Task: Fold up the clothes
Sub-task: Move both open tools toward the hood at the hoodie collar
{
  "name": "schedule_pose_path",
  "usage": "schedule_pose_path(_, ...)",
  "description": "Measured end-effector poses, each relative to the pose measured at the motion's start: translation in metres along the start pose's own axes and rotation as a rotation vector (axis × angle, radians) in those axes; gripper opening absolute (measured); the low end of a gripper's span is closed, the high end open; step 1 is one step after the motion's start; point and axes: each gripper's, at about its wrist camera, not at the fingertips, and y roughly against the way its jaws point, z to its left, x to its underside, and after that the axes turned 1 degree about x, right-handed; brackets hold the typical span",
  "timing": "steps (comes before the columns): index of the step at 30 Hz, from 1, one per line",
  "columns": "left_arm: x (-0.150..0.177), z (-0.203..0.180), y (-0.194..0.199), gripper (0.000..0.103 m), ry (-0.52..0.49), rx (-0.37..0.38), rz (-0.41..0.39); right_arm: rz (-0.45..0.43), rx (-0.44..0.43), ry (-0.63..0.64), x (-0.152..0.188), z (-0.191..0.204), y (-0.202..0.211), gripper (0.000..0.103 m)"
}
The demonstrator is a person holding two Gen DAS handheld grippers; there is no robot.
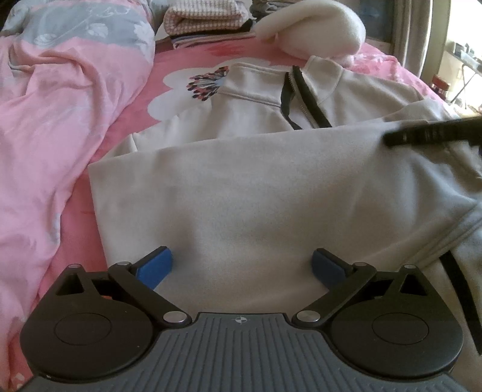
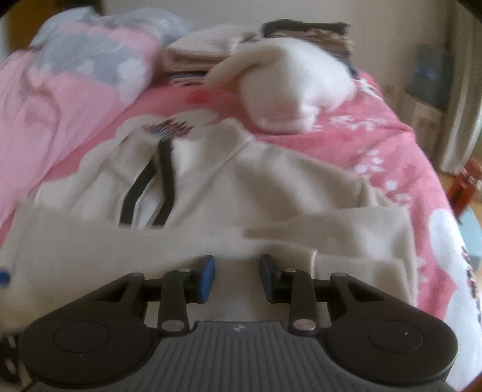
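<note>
Two claws hover over a bed (image 1: 192, 57) spread with a pink floral sheet. On its left side lies a rumpled pink quilt (image 1: 51, 126). A cream zip jacket (image 1: 265, 193) lies flat mid-bed, collar toward the far end, its lower part folded up across the chest below the black zipper (image 1: 304, 96). Beyond the collar sits a white pillow (image 2: 295, 90), with a stack of folded clothes (image 1: 205, 21) behind it. The left claw (image 1: 242, 267) is spread wide above the folded cloth, gripping nothing. The right claw (image 2: 237, 276) is narrower but apart, low over the jacket's right side, nothing between its pads.
</note>
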Motion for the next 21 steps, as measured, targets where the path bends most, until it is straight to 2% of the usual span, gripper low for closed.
schedule_pose_path(2,-0.001,0.000,0.000,0.101,0.002,-0.001,0.006,-0.004,0.010,-0.036,-0.006,-0.001,0.007,0.035)
schedule_pose_path(8,-0.003,0.001,-0.002,0.103,0.010,-0.007,0.016,0.011,-0.074,-0.045,0.000,0.005,0.036,0.035)
schedule_pose_path(11,-0.003,0.001,-0.002,0.103,0.016,-0.009,0.020,0.032,-0.022,-0.024,0.003,0.001,0.025,0.035)
schedule_pose_path(14,-0.003,0.001,-0.002,0.103,0.020,-0.012,0.025,0.069,-0.010,-0.131,0.005,-0.022,0.011,0.029)
schedule_pose_path(16,-0.004,0.001,-0.002,0.103,0.021,-0.011,0.028,0.062,-0.012,-0.165,0.003,-0.025,0.021,0.031)
schedule_pose_path(21,-0.004,0.001,-0.003,0.103,0.026,-0.015,0.029,0.068,-0.091,-0.117,0.014,-0.017,0.053,0.031)
